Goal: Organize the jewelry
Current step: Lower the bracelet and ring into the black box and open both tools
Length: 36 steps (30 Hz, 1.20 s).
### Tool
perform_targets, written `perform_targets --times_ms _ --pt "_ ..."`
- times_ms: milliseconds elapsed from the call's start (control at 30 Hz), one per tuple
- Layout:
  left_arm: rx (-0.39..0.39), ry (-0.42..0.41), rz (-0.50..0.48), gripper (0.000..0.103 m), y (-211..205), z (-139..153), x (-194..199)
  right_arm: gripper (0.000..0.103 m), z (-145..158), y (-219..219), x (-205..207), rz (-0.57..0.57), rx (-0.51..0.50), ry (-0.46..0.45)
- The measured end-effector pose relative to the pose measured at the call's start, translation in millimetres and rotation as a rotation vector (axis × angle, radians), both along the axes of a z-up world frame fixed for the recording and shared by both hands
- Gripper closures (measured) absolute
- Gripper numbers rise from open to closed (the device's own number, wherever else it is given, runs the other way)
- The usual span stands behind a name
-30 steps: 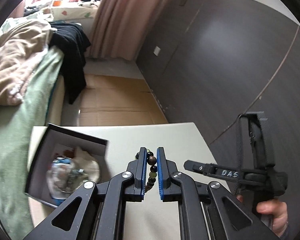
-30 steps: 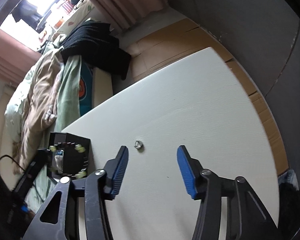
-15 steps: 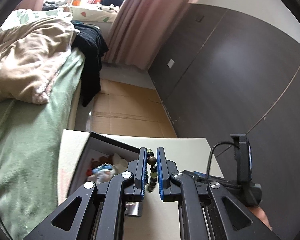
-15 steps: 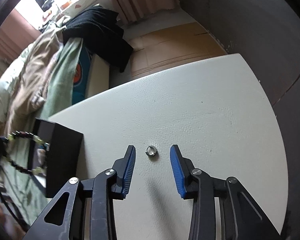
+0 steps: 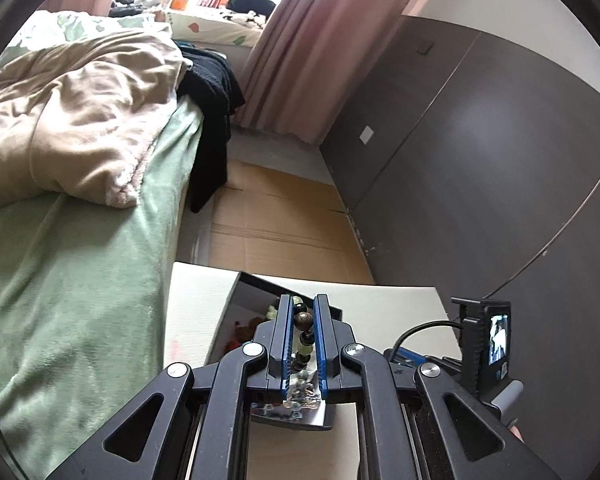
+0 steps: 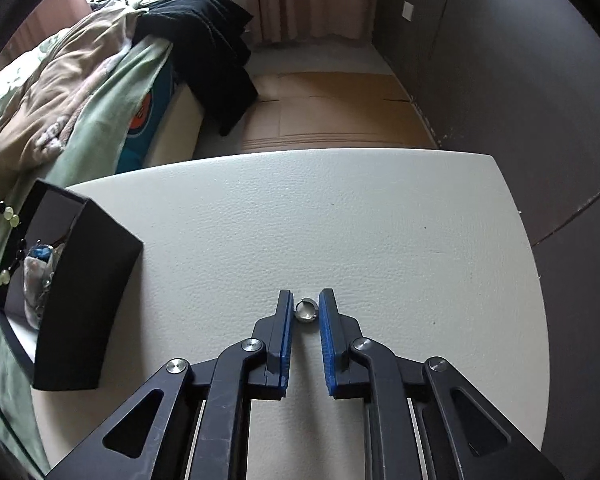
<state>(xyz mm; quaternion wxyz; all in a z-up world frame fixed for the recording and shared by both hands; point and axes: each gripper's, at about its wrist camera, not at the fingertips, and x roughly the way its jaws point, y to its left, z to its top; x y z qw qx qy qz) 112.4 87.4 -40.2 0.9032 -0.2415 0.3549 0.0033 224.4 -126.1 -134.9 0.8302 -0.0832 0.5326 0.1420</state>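
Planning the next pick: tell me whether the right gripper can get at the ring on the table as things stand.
Probably yes. The small silver ring lies on the white table between the fingertips of the right gripper, whose jaws stand slightly apart around it. Nothing else lies near it; the black box sits well off to the side.

No legible txt, labels, brands or nos. in either wrist view.

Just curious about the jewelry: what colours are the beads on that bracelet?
Dark brown, black and pale green beads on the bracelet; the left wrist view shows them best.
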Motion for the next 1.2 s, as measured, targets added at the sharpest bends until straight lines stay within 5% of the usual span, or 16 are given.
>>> perform_targets --times_ms 200,533,700,1100,1133,1200 --pt "-0.055 0.018 0.009 0.092 10 -6 2 0.089 26 -10 -4 -0.009 0.114 -0.035" --pt "-0.042 0.109 0.009 0.088 8 -16 10 0.089 68 -6 -22 0.056 0.408 -0.026" --pt "-0.041 0.079 0.041 0.024 15 -10 5 0.089 77 13 -32 0.108 0.507 -0.019" --pt "-0.077 0.071 0.166 0.021 55 -7 -8 0.088 81 59 -44 0.202 0.64 0.039" --pt "-0.081 0.067 0.173 0.021 57 -7 -9 0.086 79 62 -43 0.208 0.661 0.067" --pt "-0.08 0.069 0.174 0.021 59 -7 -10 0.056 77 63 -42 0.209 0.677 0.09"
